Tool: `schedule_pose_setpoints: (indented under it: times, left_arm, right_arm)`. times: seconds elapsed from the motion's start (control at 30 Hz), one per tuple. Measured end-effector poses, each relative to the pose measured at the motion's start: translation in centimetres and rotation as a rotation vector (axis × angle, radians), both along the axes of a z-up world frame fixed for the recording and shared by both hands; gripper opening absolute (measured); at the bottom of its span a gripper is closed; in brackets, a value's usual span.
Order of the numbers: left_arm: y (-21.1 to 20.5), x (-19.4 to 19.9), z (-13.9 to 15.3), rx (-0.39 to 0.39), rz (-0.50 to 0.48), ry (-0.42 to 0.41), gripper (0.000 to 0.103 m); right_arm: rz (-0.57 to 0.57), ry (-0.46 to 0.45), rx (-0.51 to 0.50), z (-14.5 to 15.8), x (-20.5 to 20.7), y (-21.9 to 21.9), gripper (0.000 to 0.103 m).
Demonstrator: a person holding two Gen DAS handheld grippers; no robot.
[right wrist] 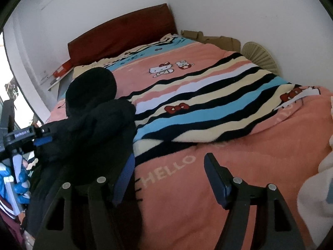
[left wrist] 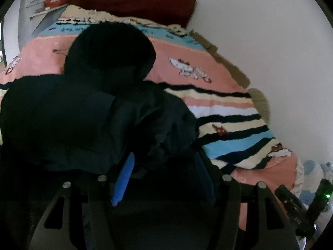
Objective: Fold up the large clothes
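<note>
Jacket [left wrist: 87,108], dark and hooded, is seen lying bunched on the pink quilt [right wrist: 260,156] at the bed's left side; hood [right wrist: 91,87] is pointed toward the headboard [right wrist: 122,35], so the long axis is judged to run roughly head-to-foot, w/ the lower body hanging off the near edge.

Left gripper [left wrist: 166,166] is set right over the garment's near part; fingers are spread wide, w/ dark cloth filling the gap between them; whether any fabric is actually pinched cannot be told, since the right finger is lost in shadow against the cloth. Blue pad of the left finger [left wrist: 122,183] is seen touching or just above the fabric.

Right gripper [right wrist: 168,173] is held wide apart over bare quilt, nothing grasped; its left finger [right wrist: 124,179] is just beside the jacket's right edge, its right finger [right wrist: 216,179] well clear of it.

Jacket therefore lies to the left of the right gripper's jaws and directly under the left's; the left is judged the nearer. Fold is judged barely begun; a leftward shift would be needed by the right gripper before an edge could be taken.
</note>
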State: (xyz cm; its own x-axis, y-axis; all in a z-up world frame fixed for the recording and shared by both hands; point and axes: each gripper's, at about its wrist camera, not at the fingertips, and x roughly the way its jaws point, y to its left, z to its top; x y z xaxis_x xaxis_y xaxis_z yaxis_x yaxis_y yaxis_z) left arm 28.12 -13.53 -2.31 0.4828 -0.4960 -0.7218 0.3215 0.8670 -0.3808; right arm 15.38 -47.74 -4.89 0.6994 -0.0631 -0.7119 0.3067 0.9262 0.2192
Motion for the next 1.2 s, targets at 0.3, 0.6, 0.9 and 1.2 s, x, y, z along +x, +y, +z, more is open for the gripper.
schedule_pose_setpoints:
  times: [0.3, 0.6, 0.9, 1.2]
  left_arm:
    - [11.4, 0.7, 2.2, 0.102, 0.139, -0.054, 0.059]
    - [22.4, 4.5, 0.2, 0.18, 0.327, -0.047, 0.059]
    - [21.5, 10.6, -3.4, 0.244, 0.31, -0.073, 0.059]
    - [19.2, 11.2, -10.4, 0.285, 0.25, -0.055, 0.064]
  right_arm:
    - [0.093, 0.002, -0.038, 1.9, 2.0, 3.5, 0.069]
    - [0.294, 0.026, -0.096, 2.1, 11.3, 13.4, 0.07]
    - [0.463, 0.028, -0.118, 0.3, 20.9, 22.7, 0.07]
    - [0.456, 0.161, -0.211, -7.4, 24.9, 23.1, 0.076]
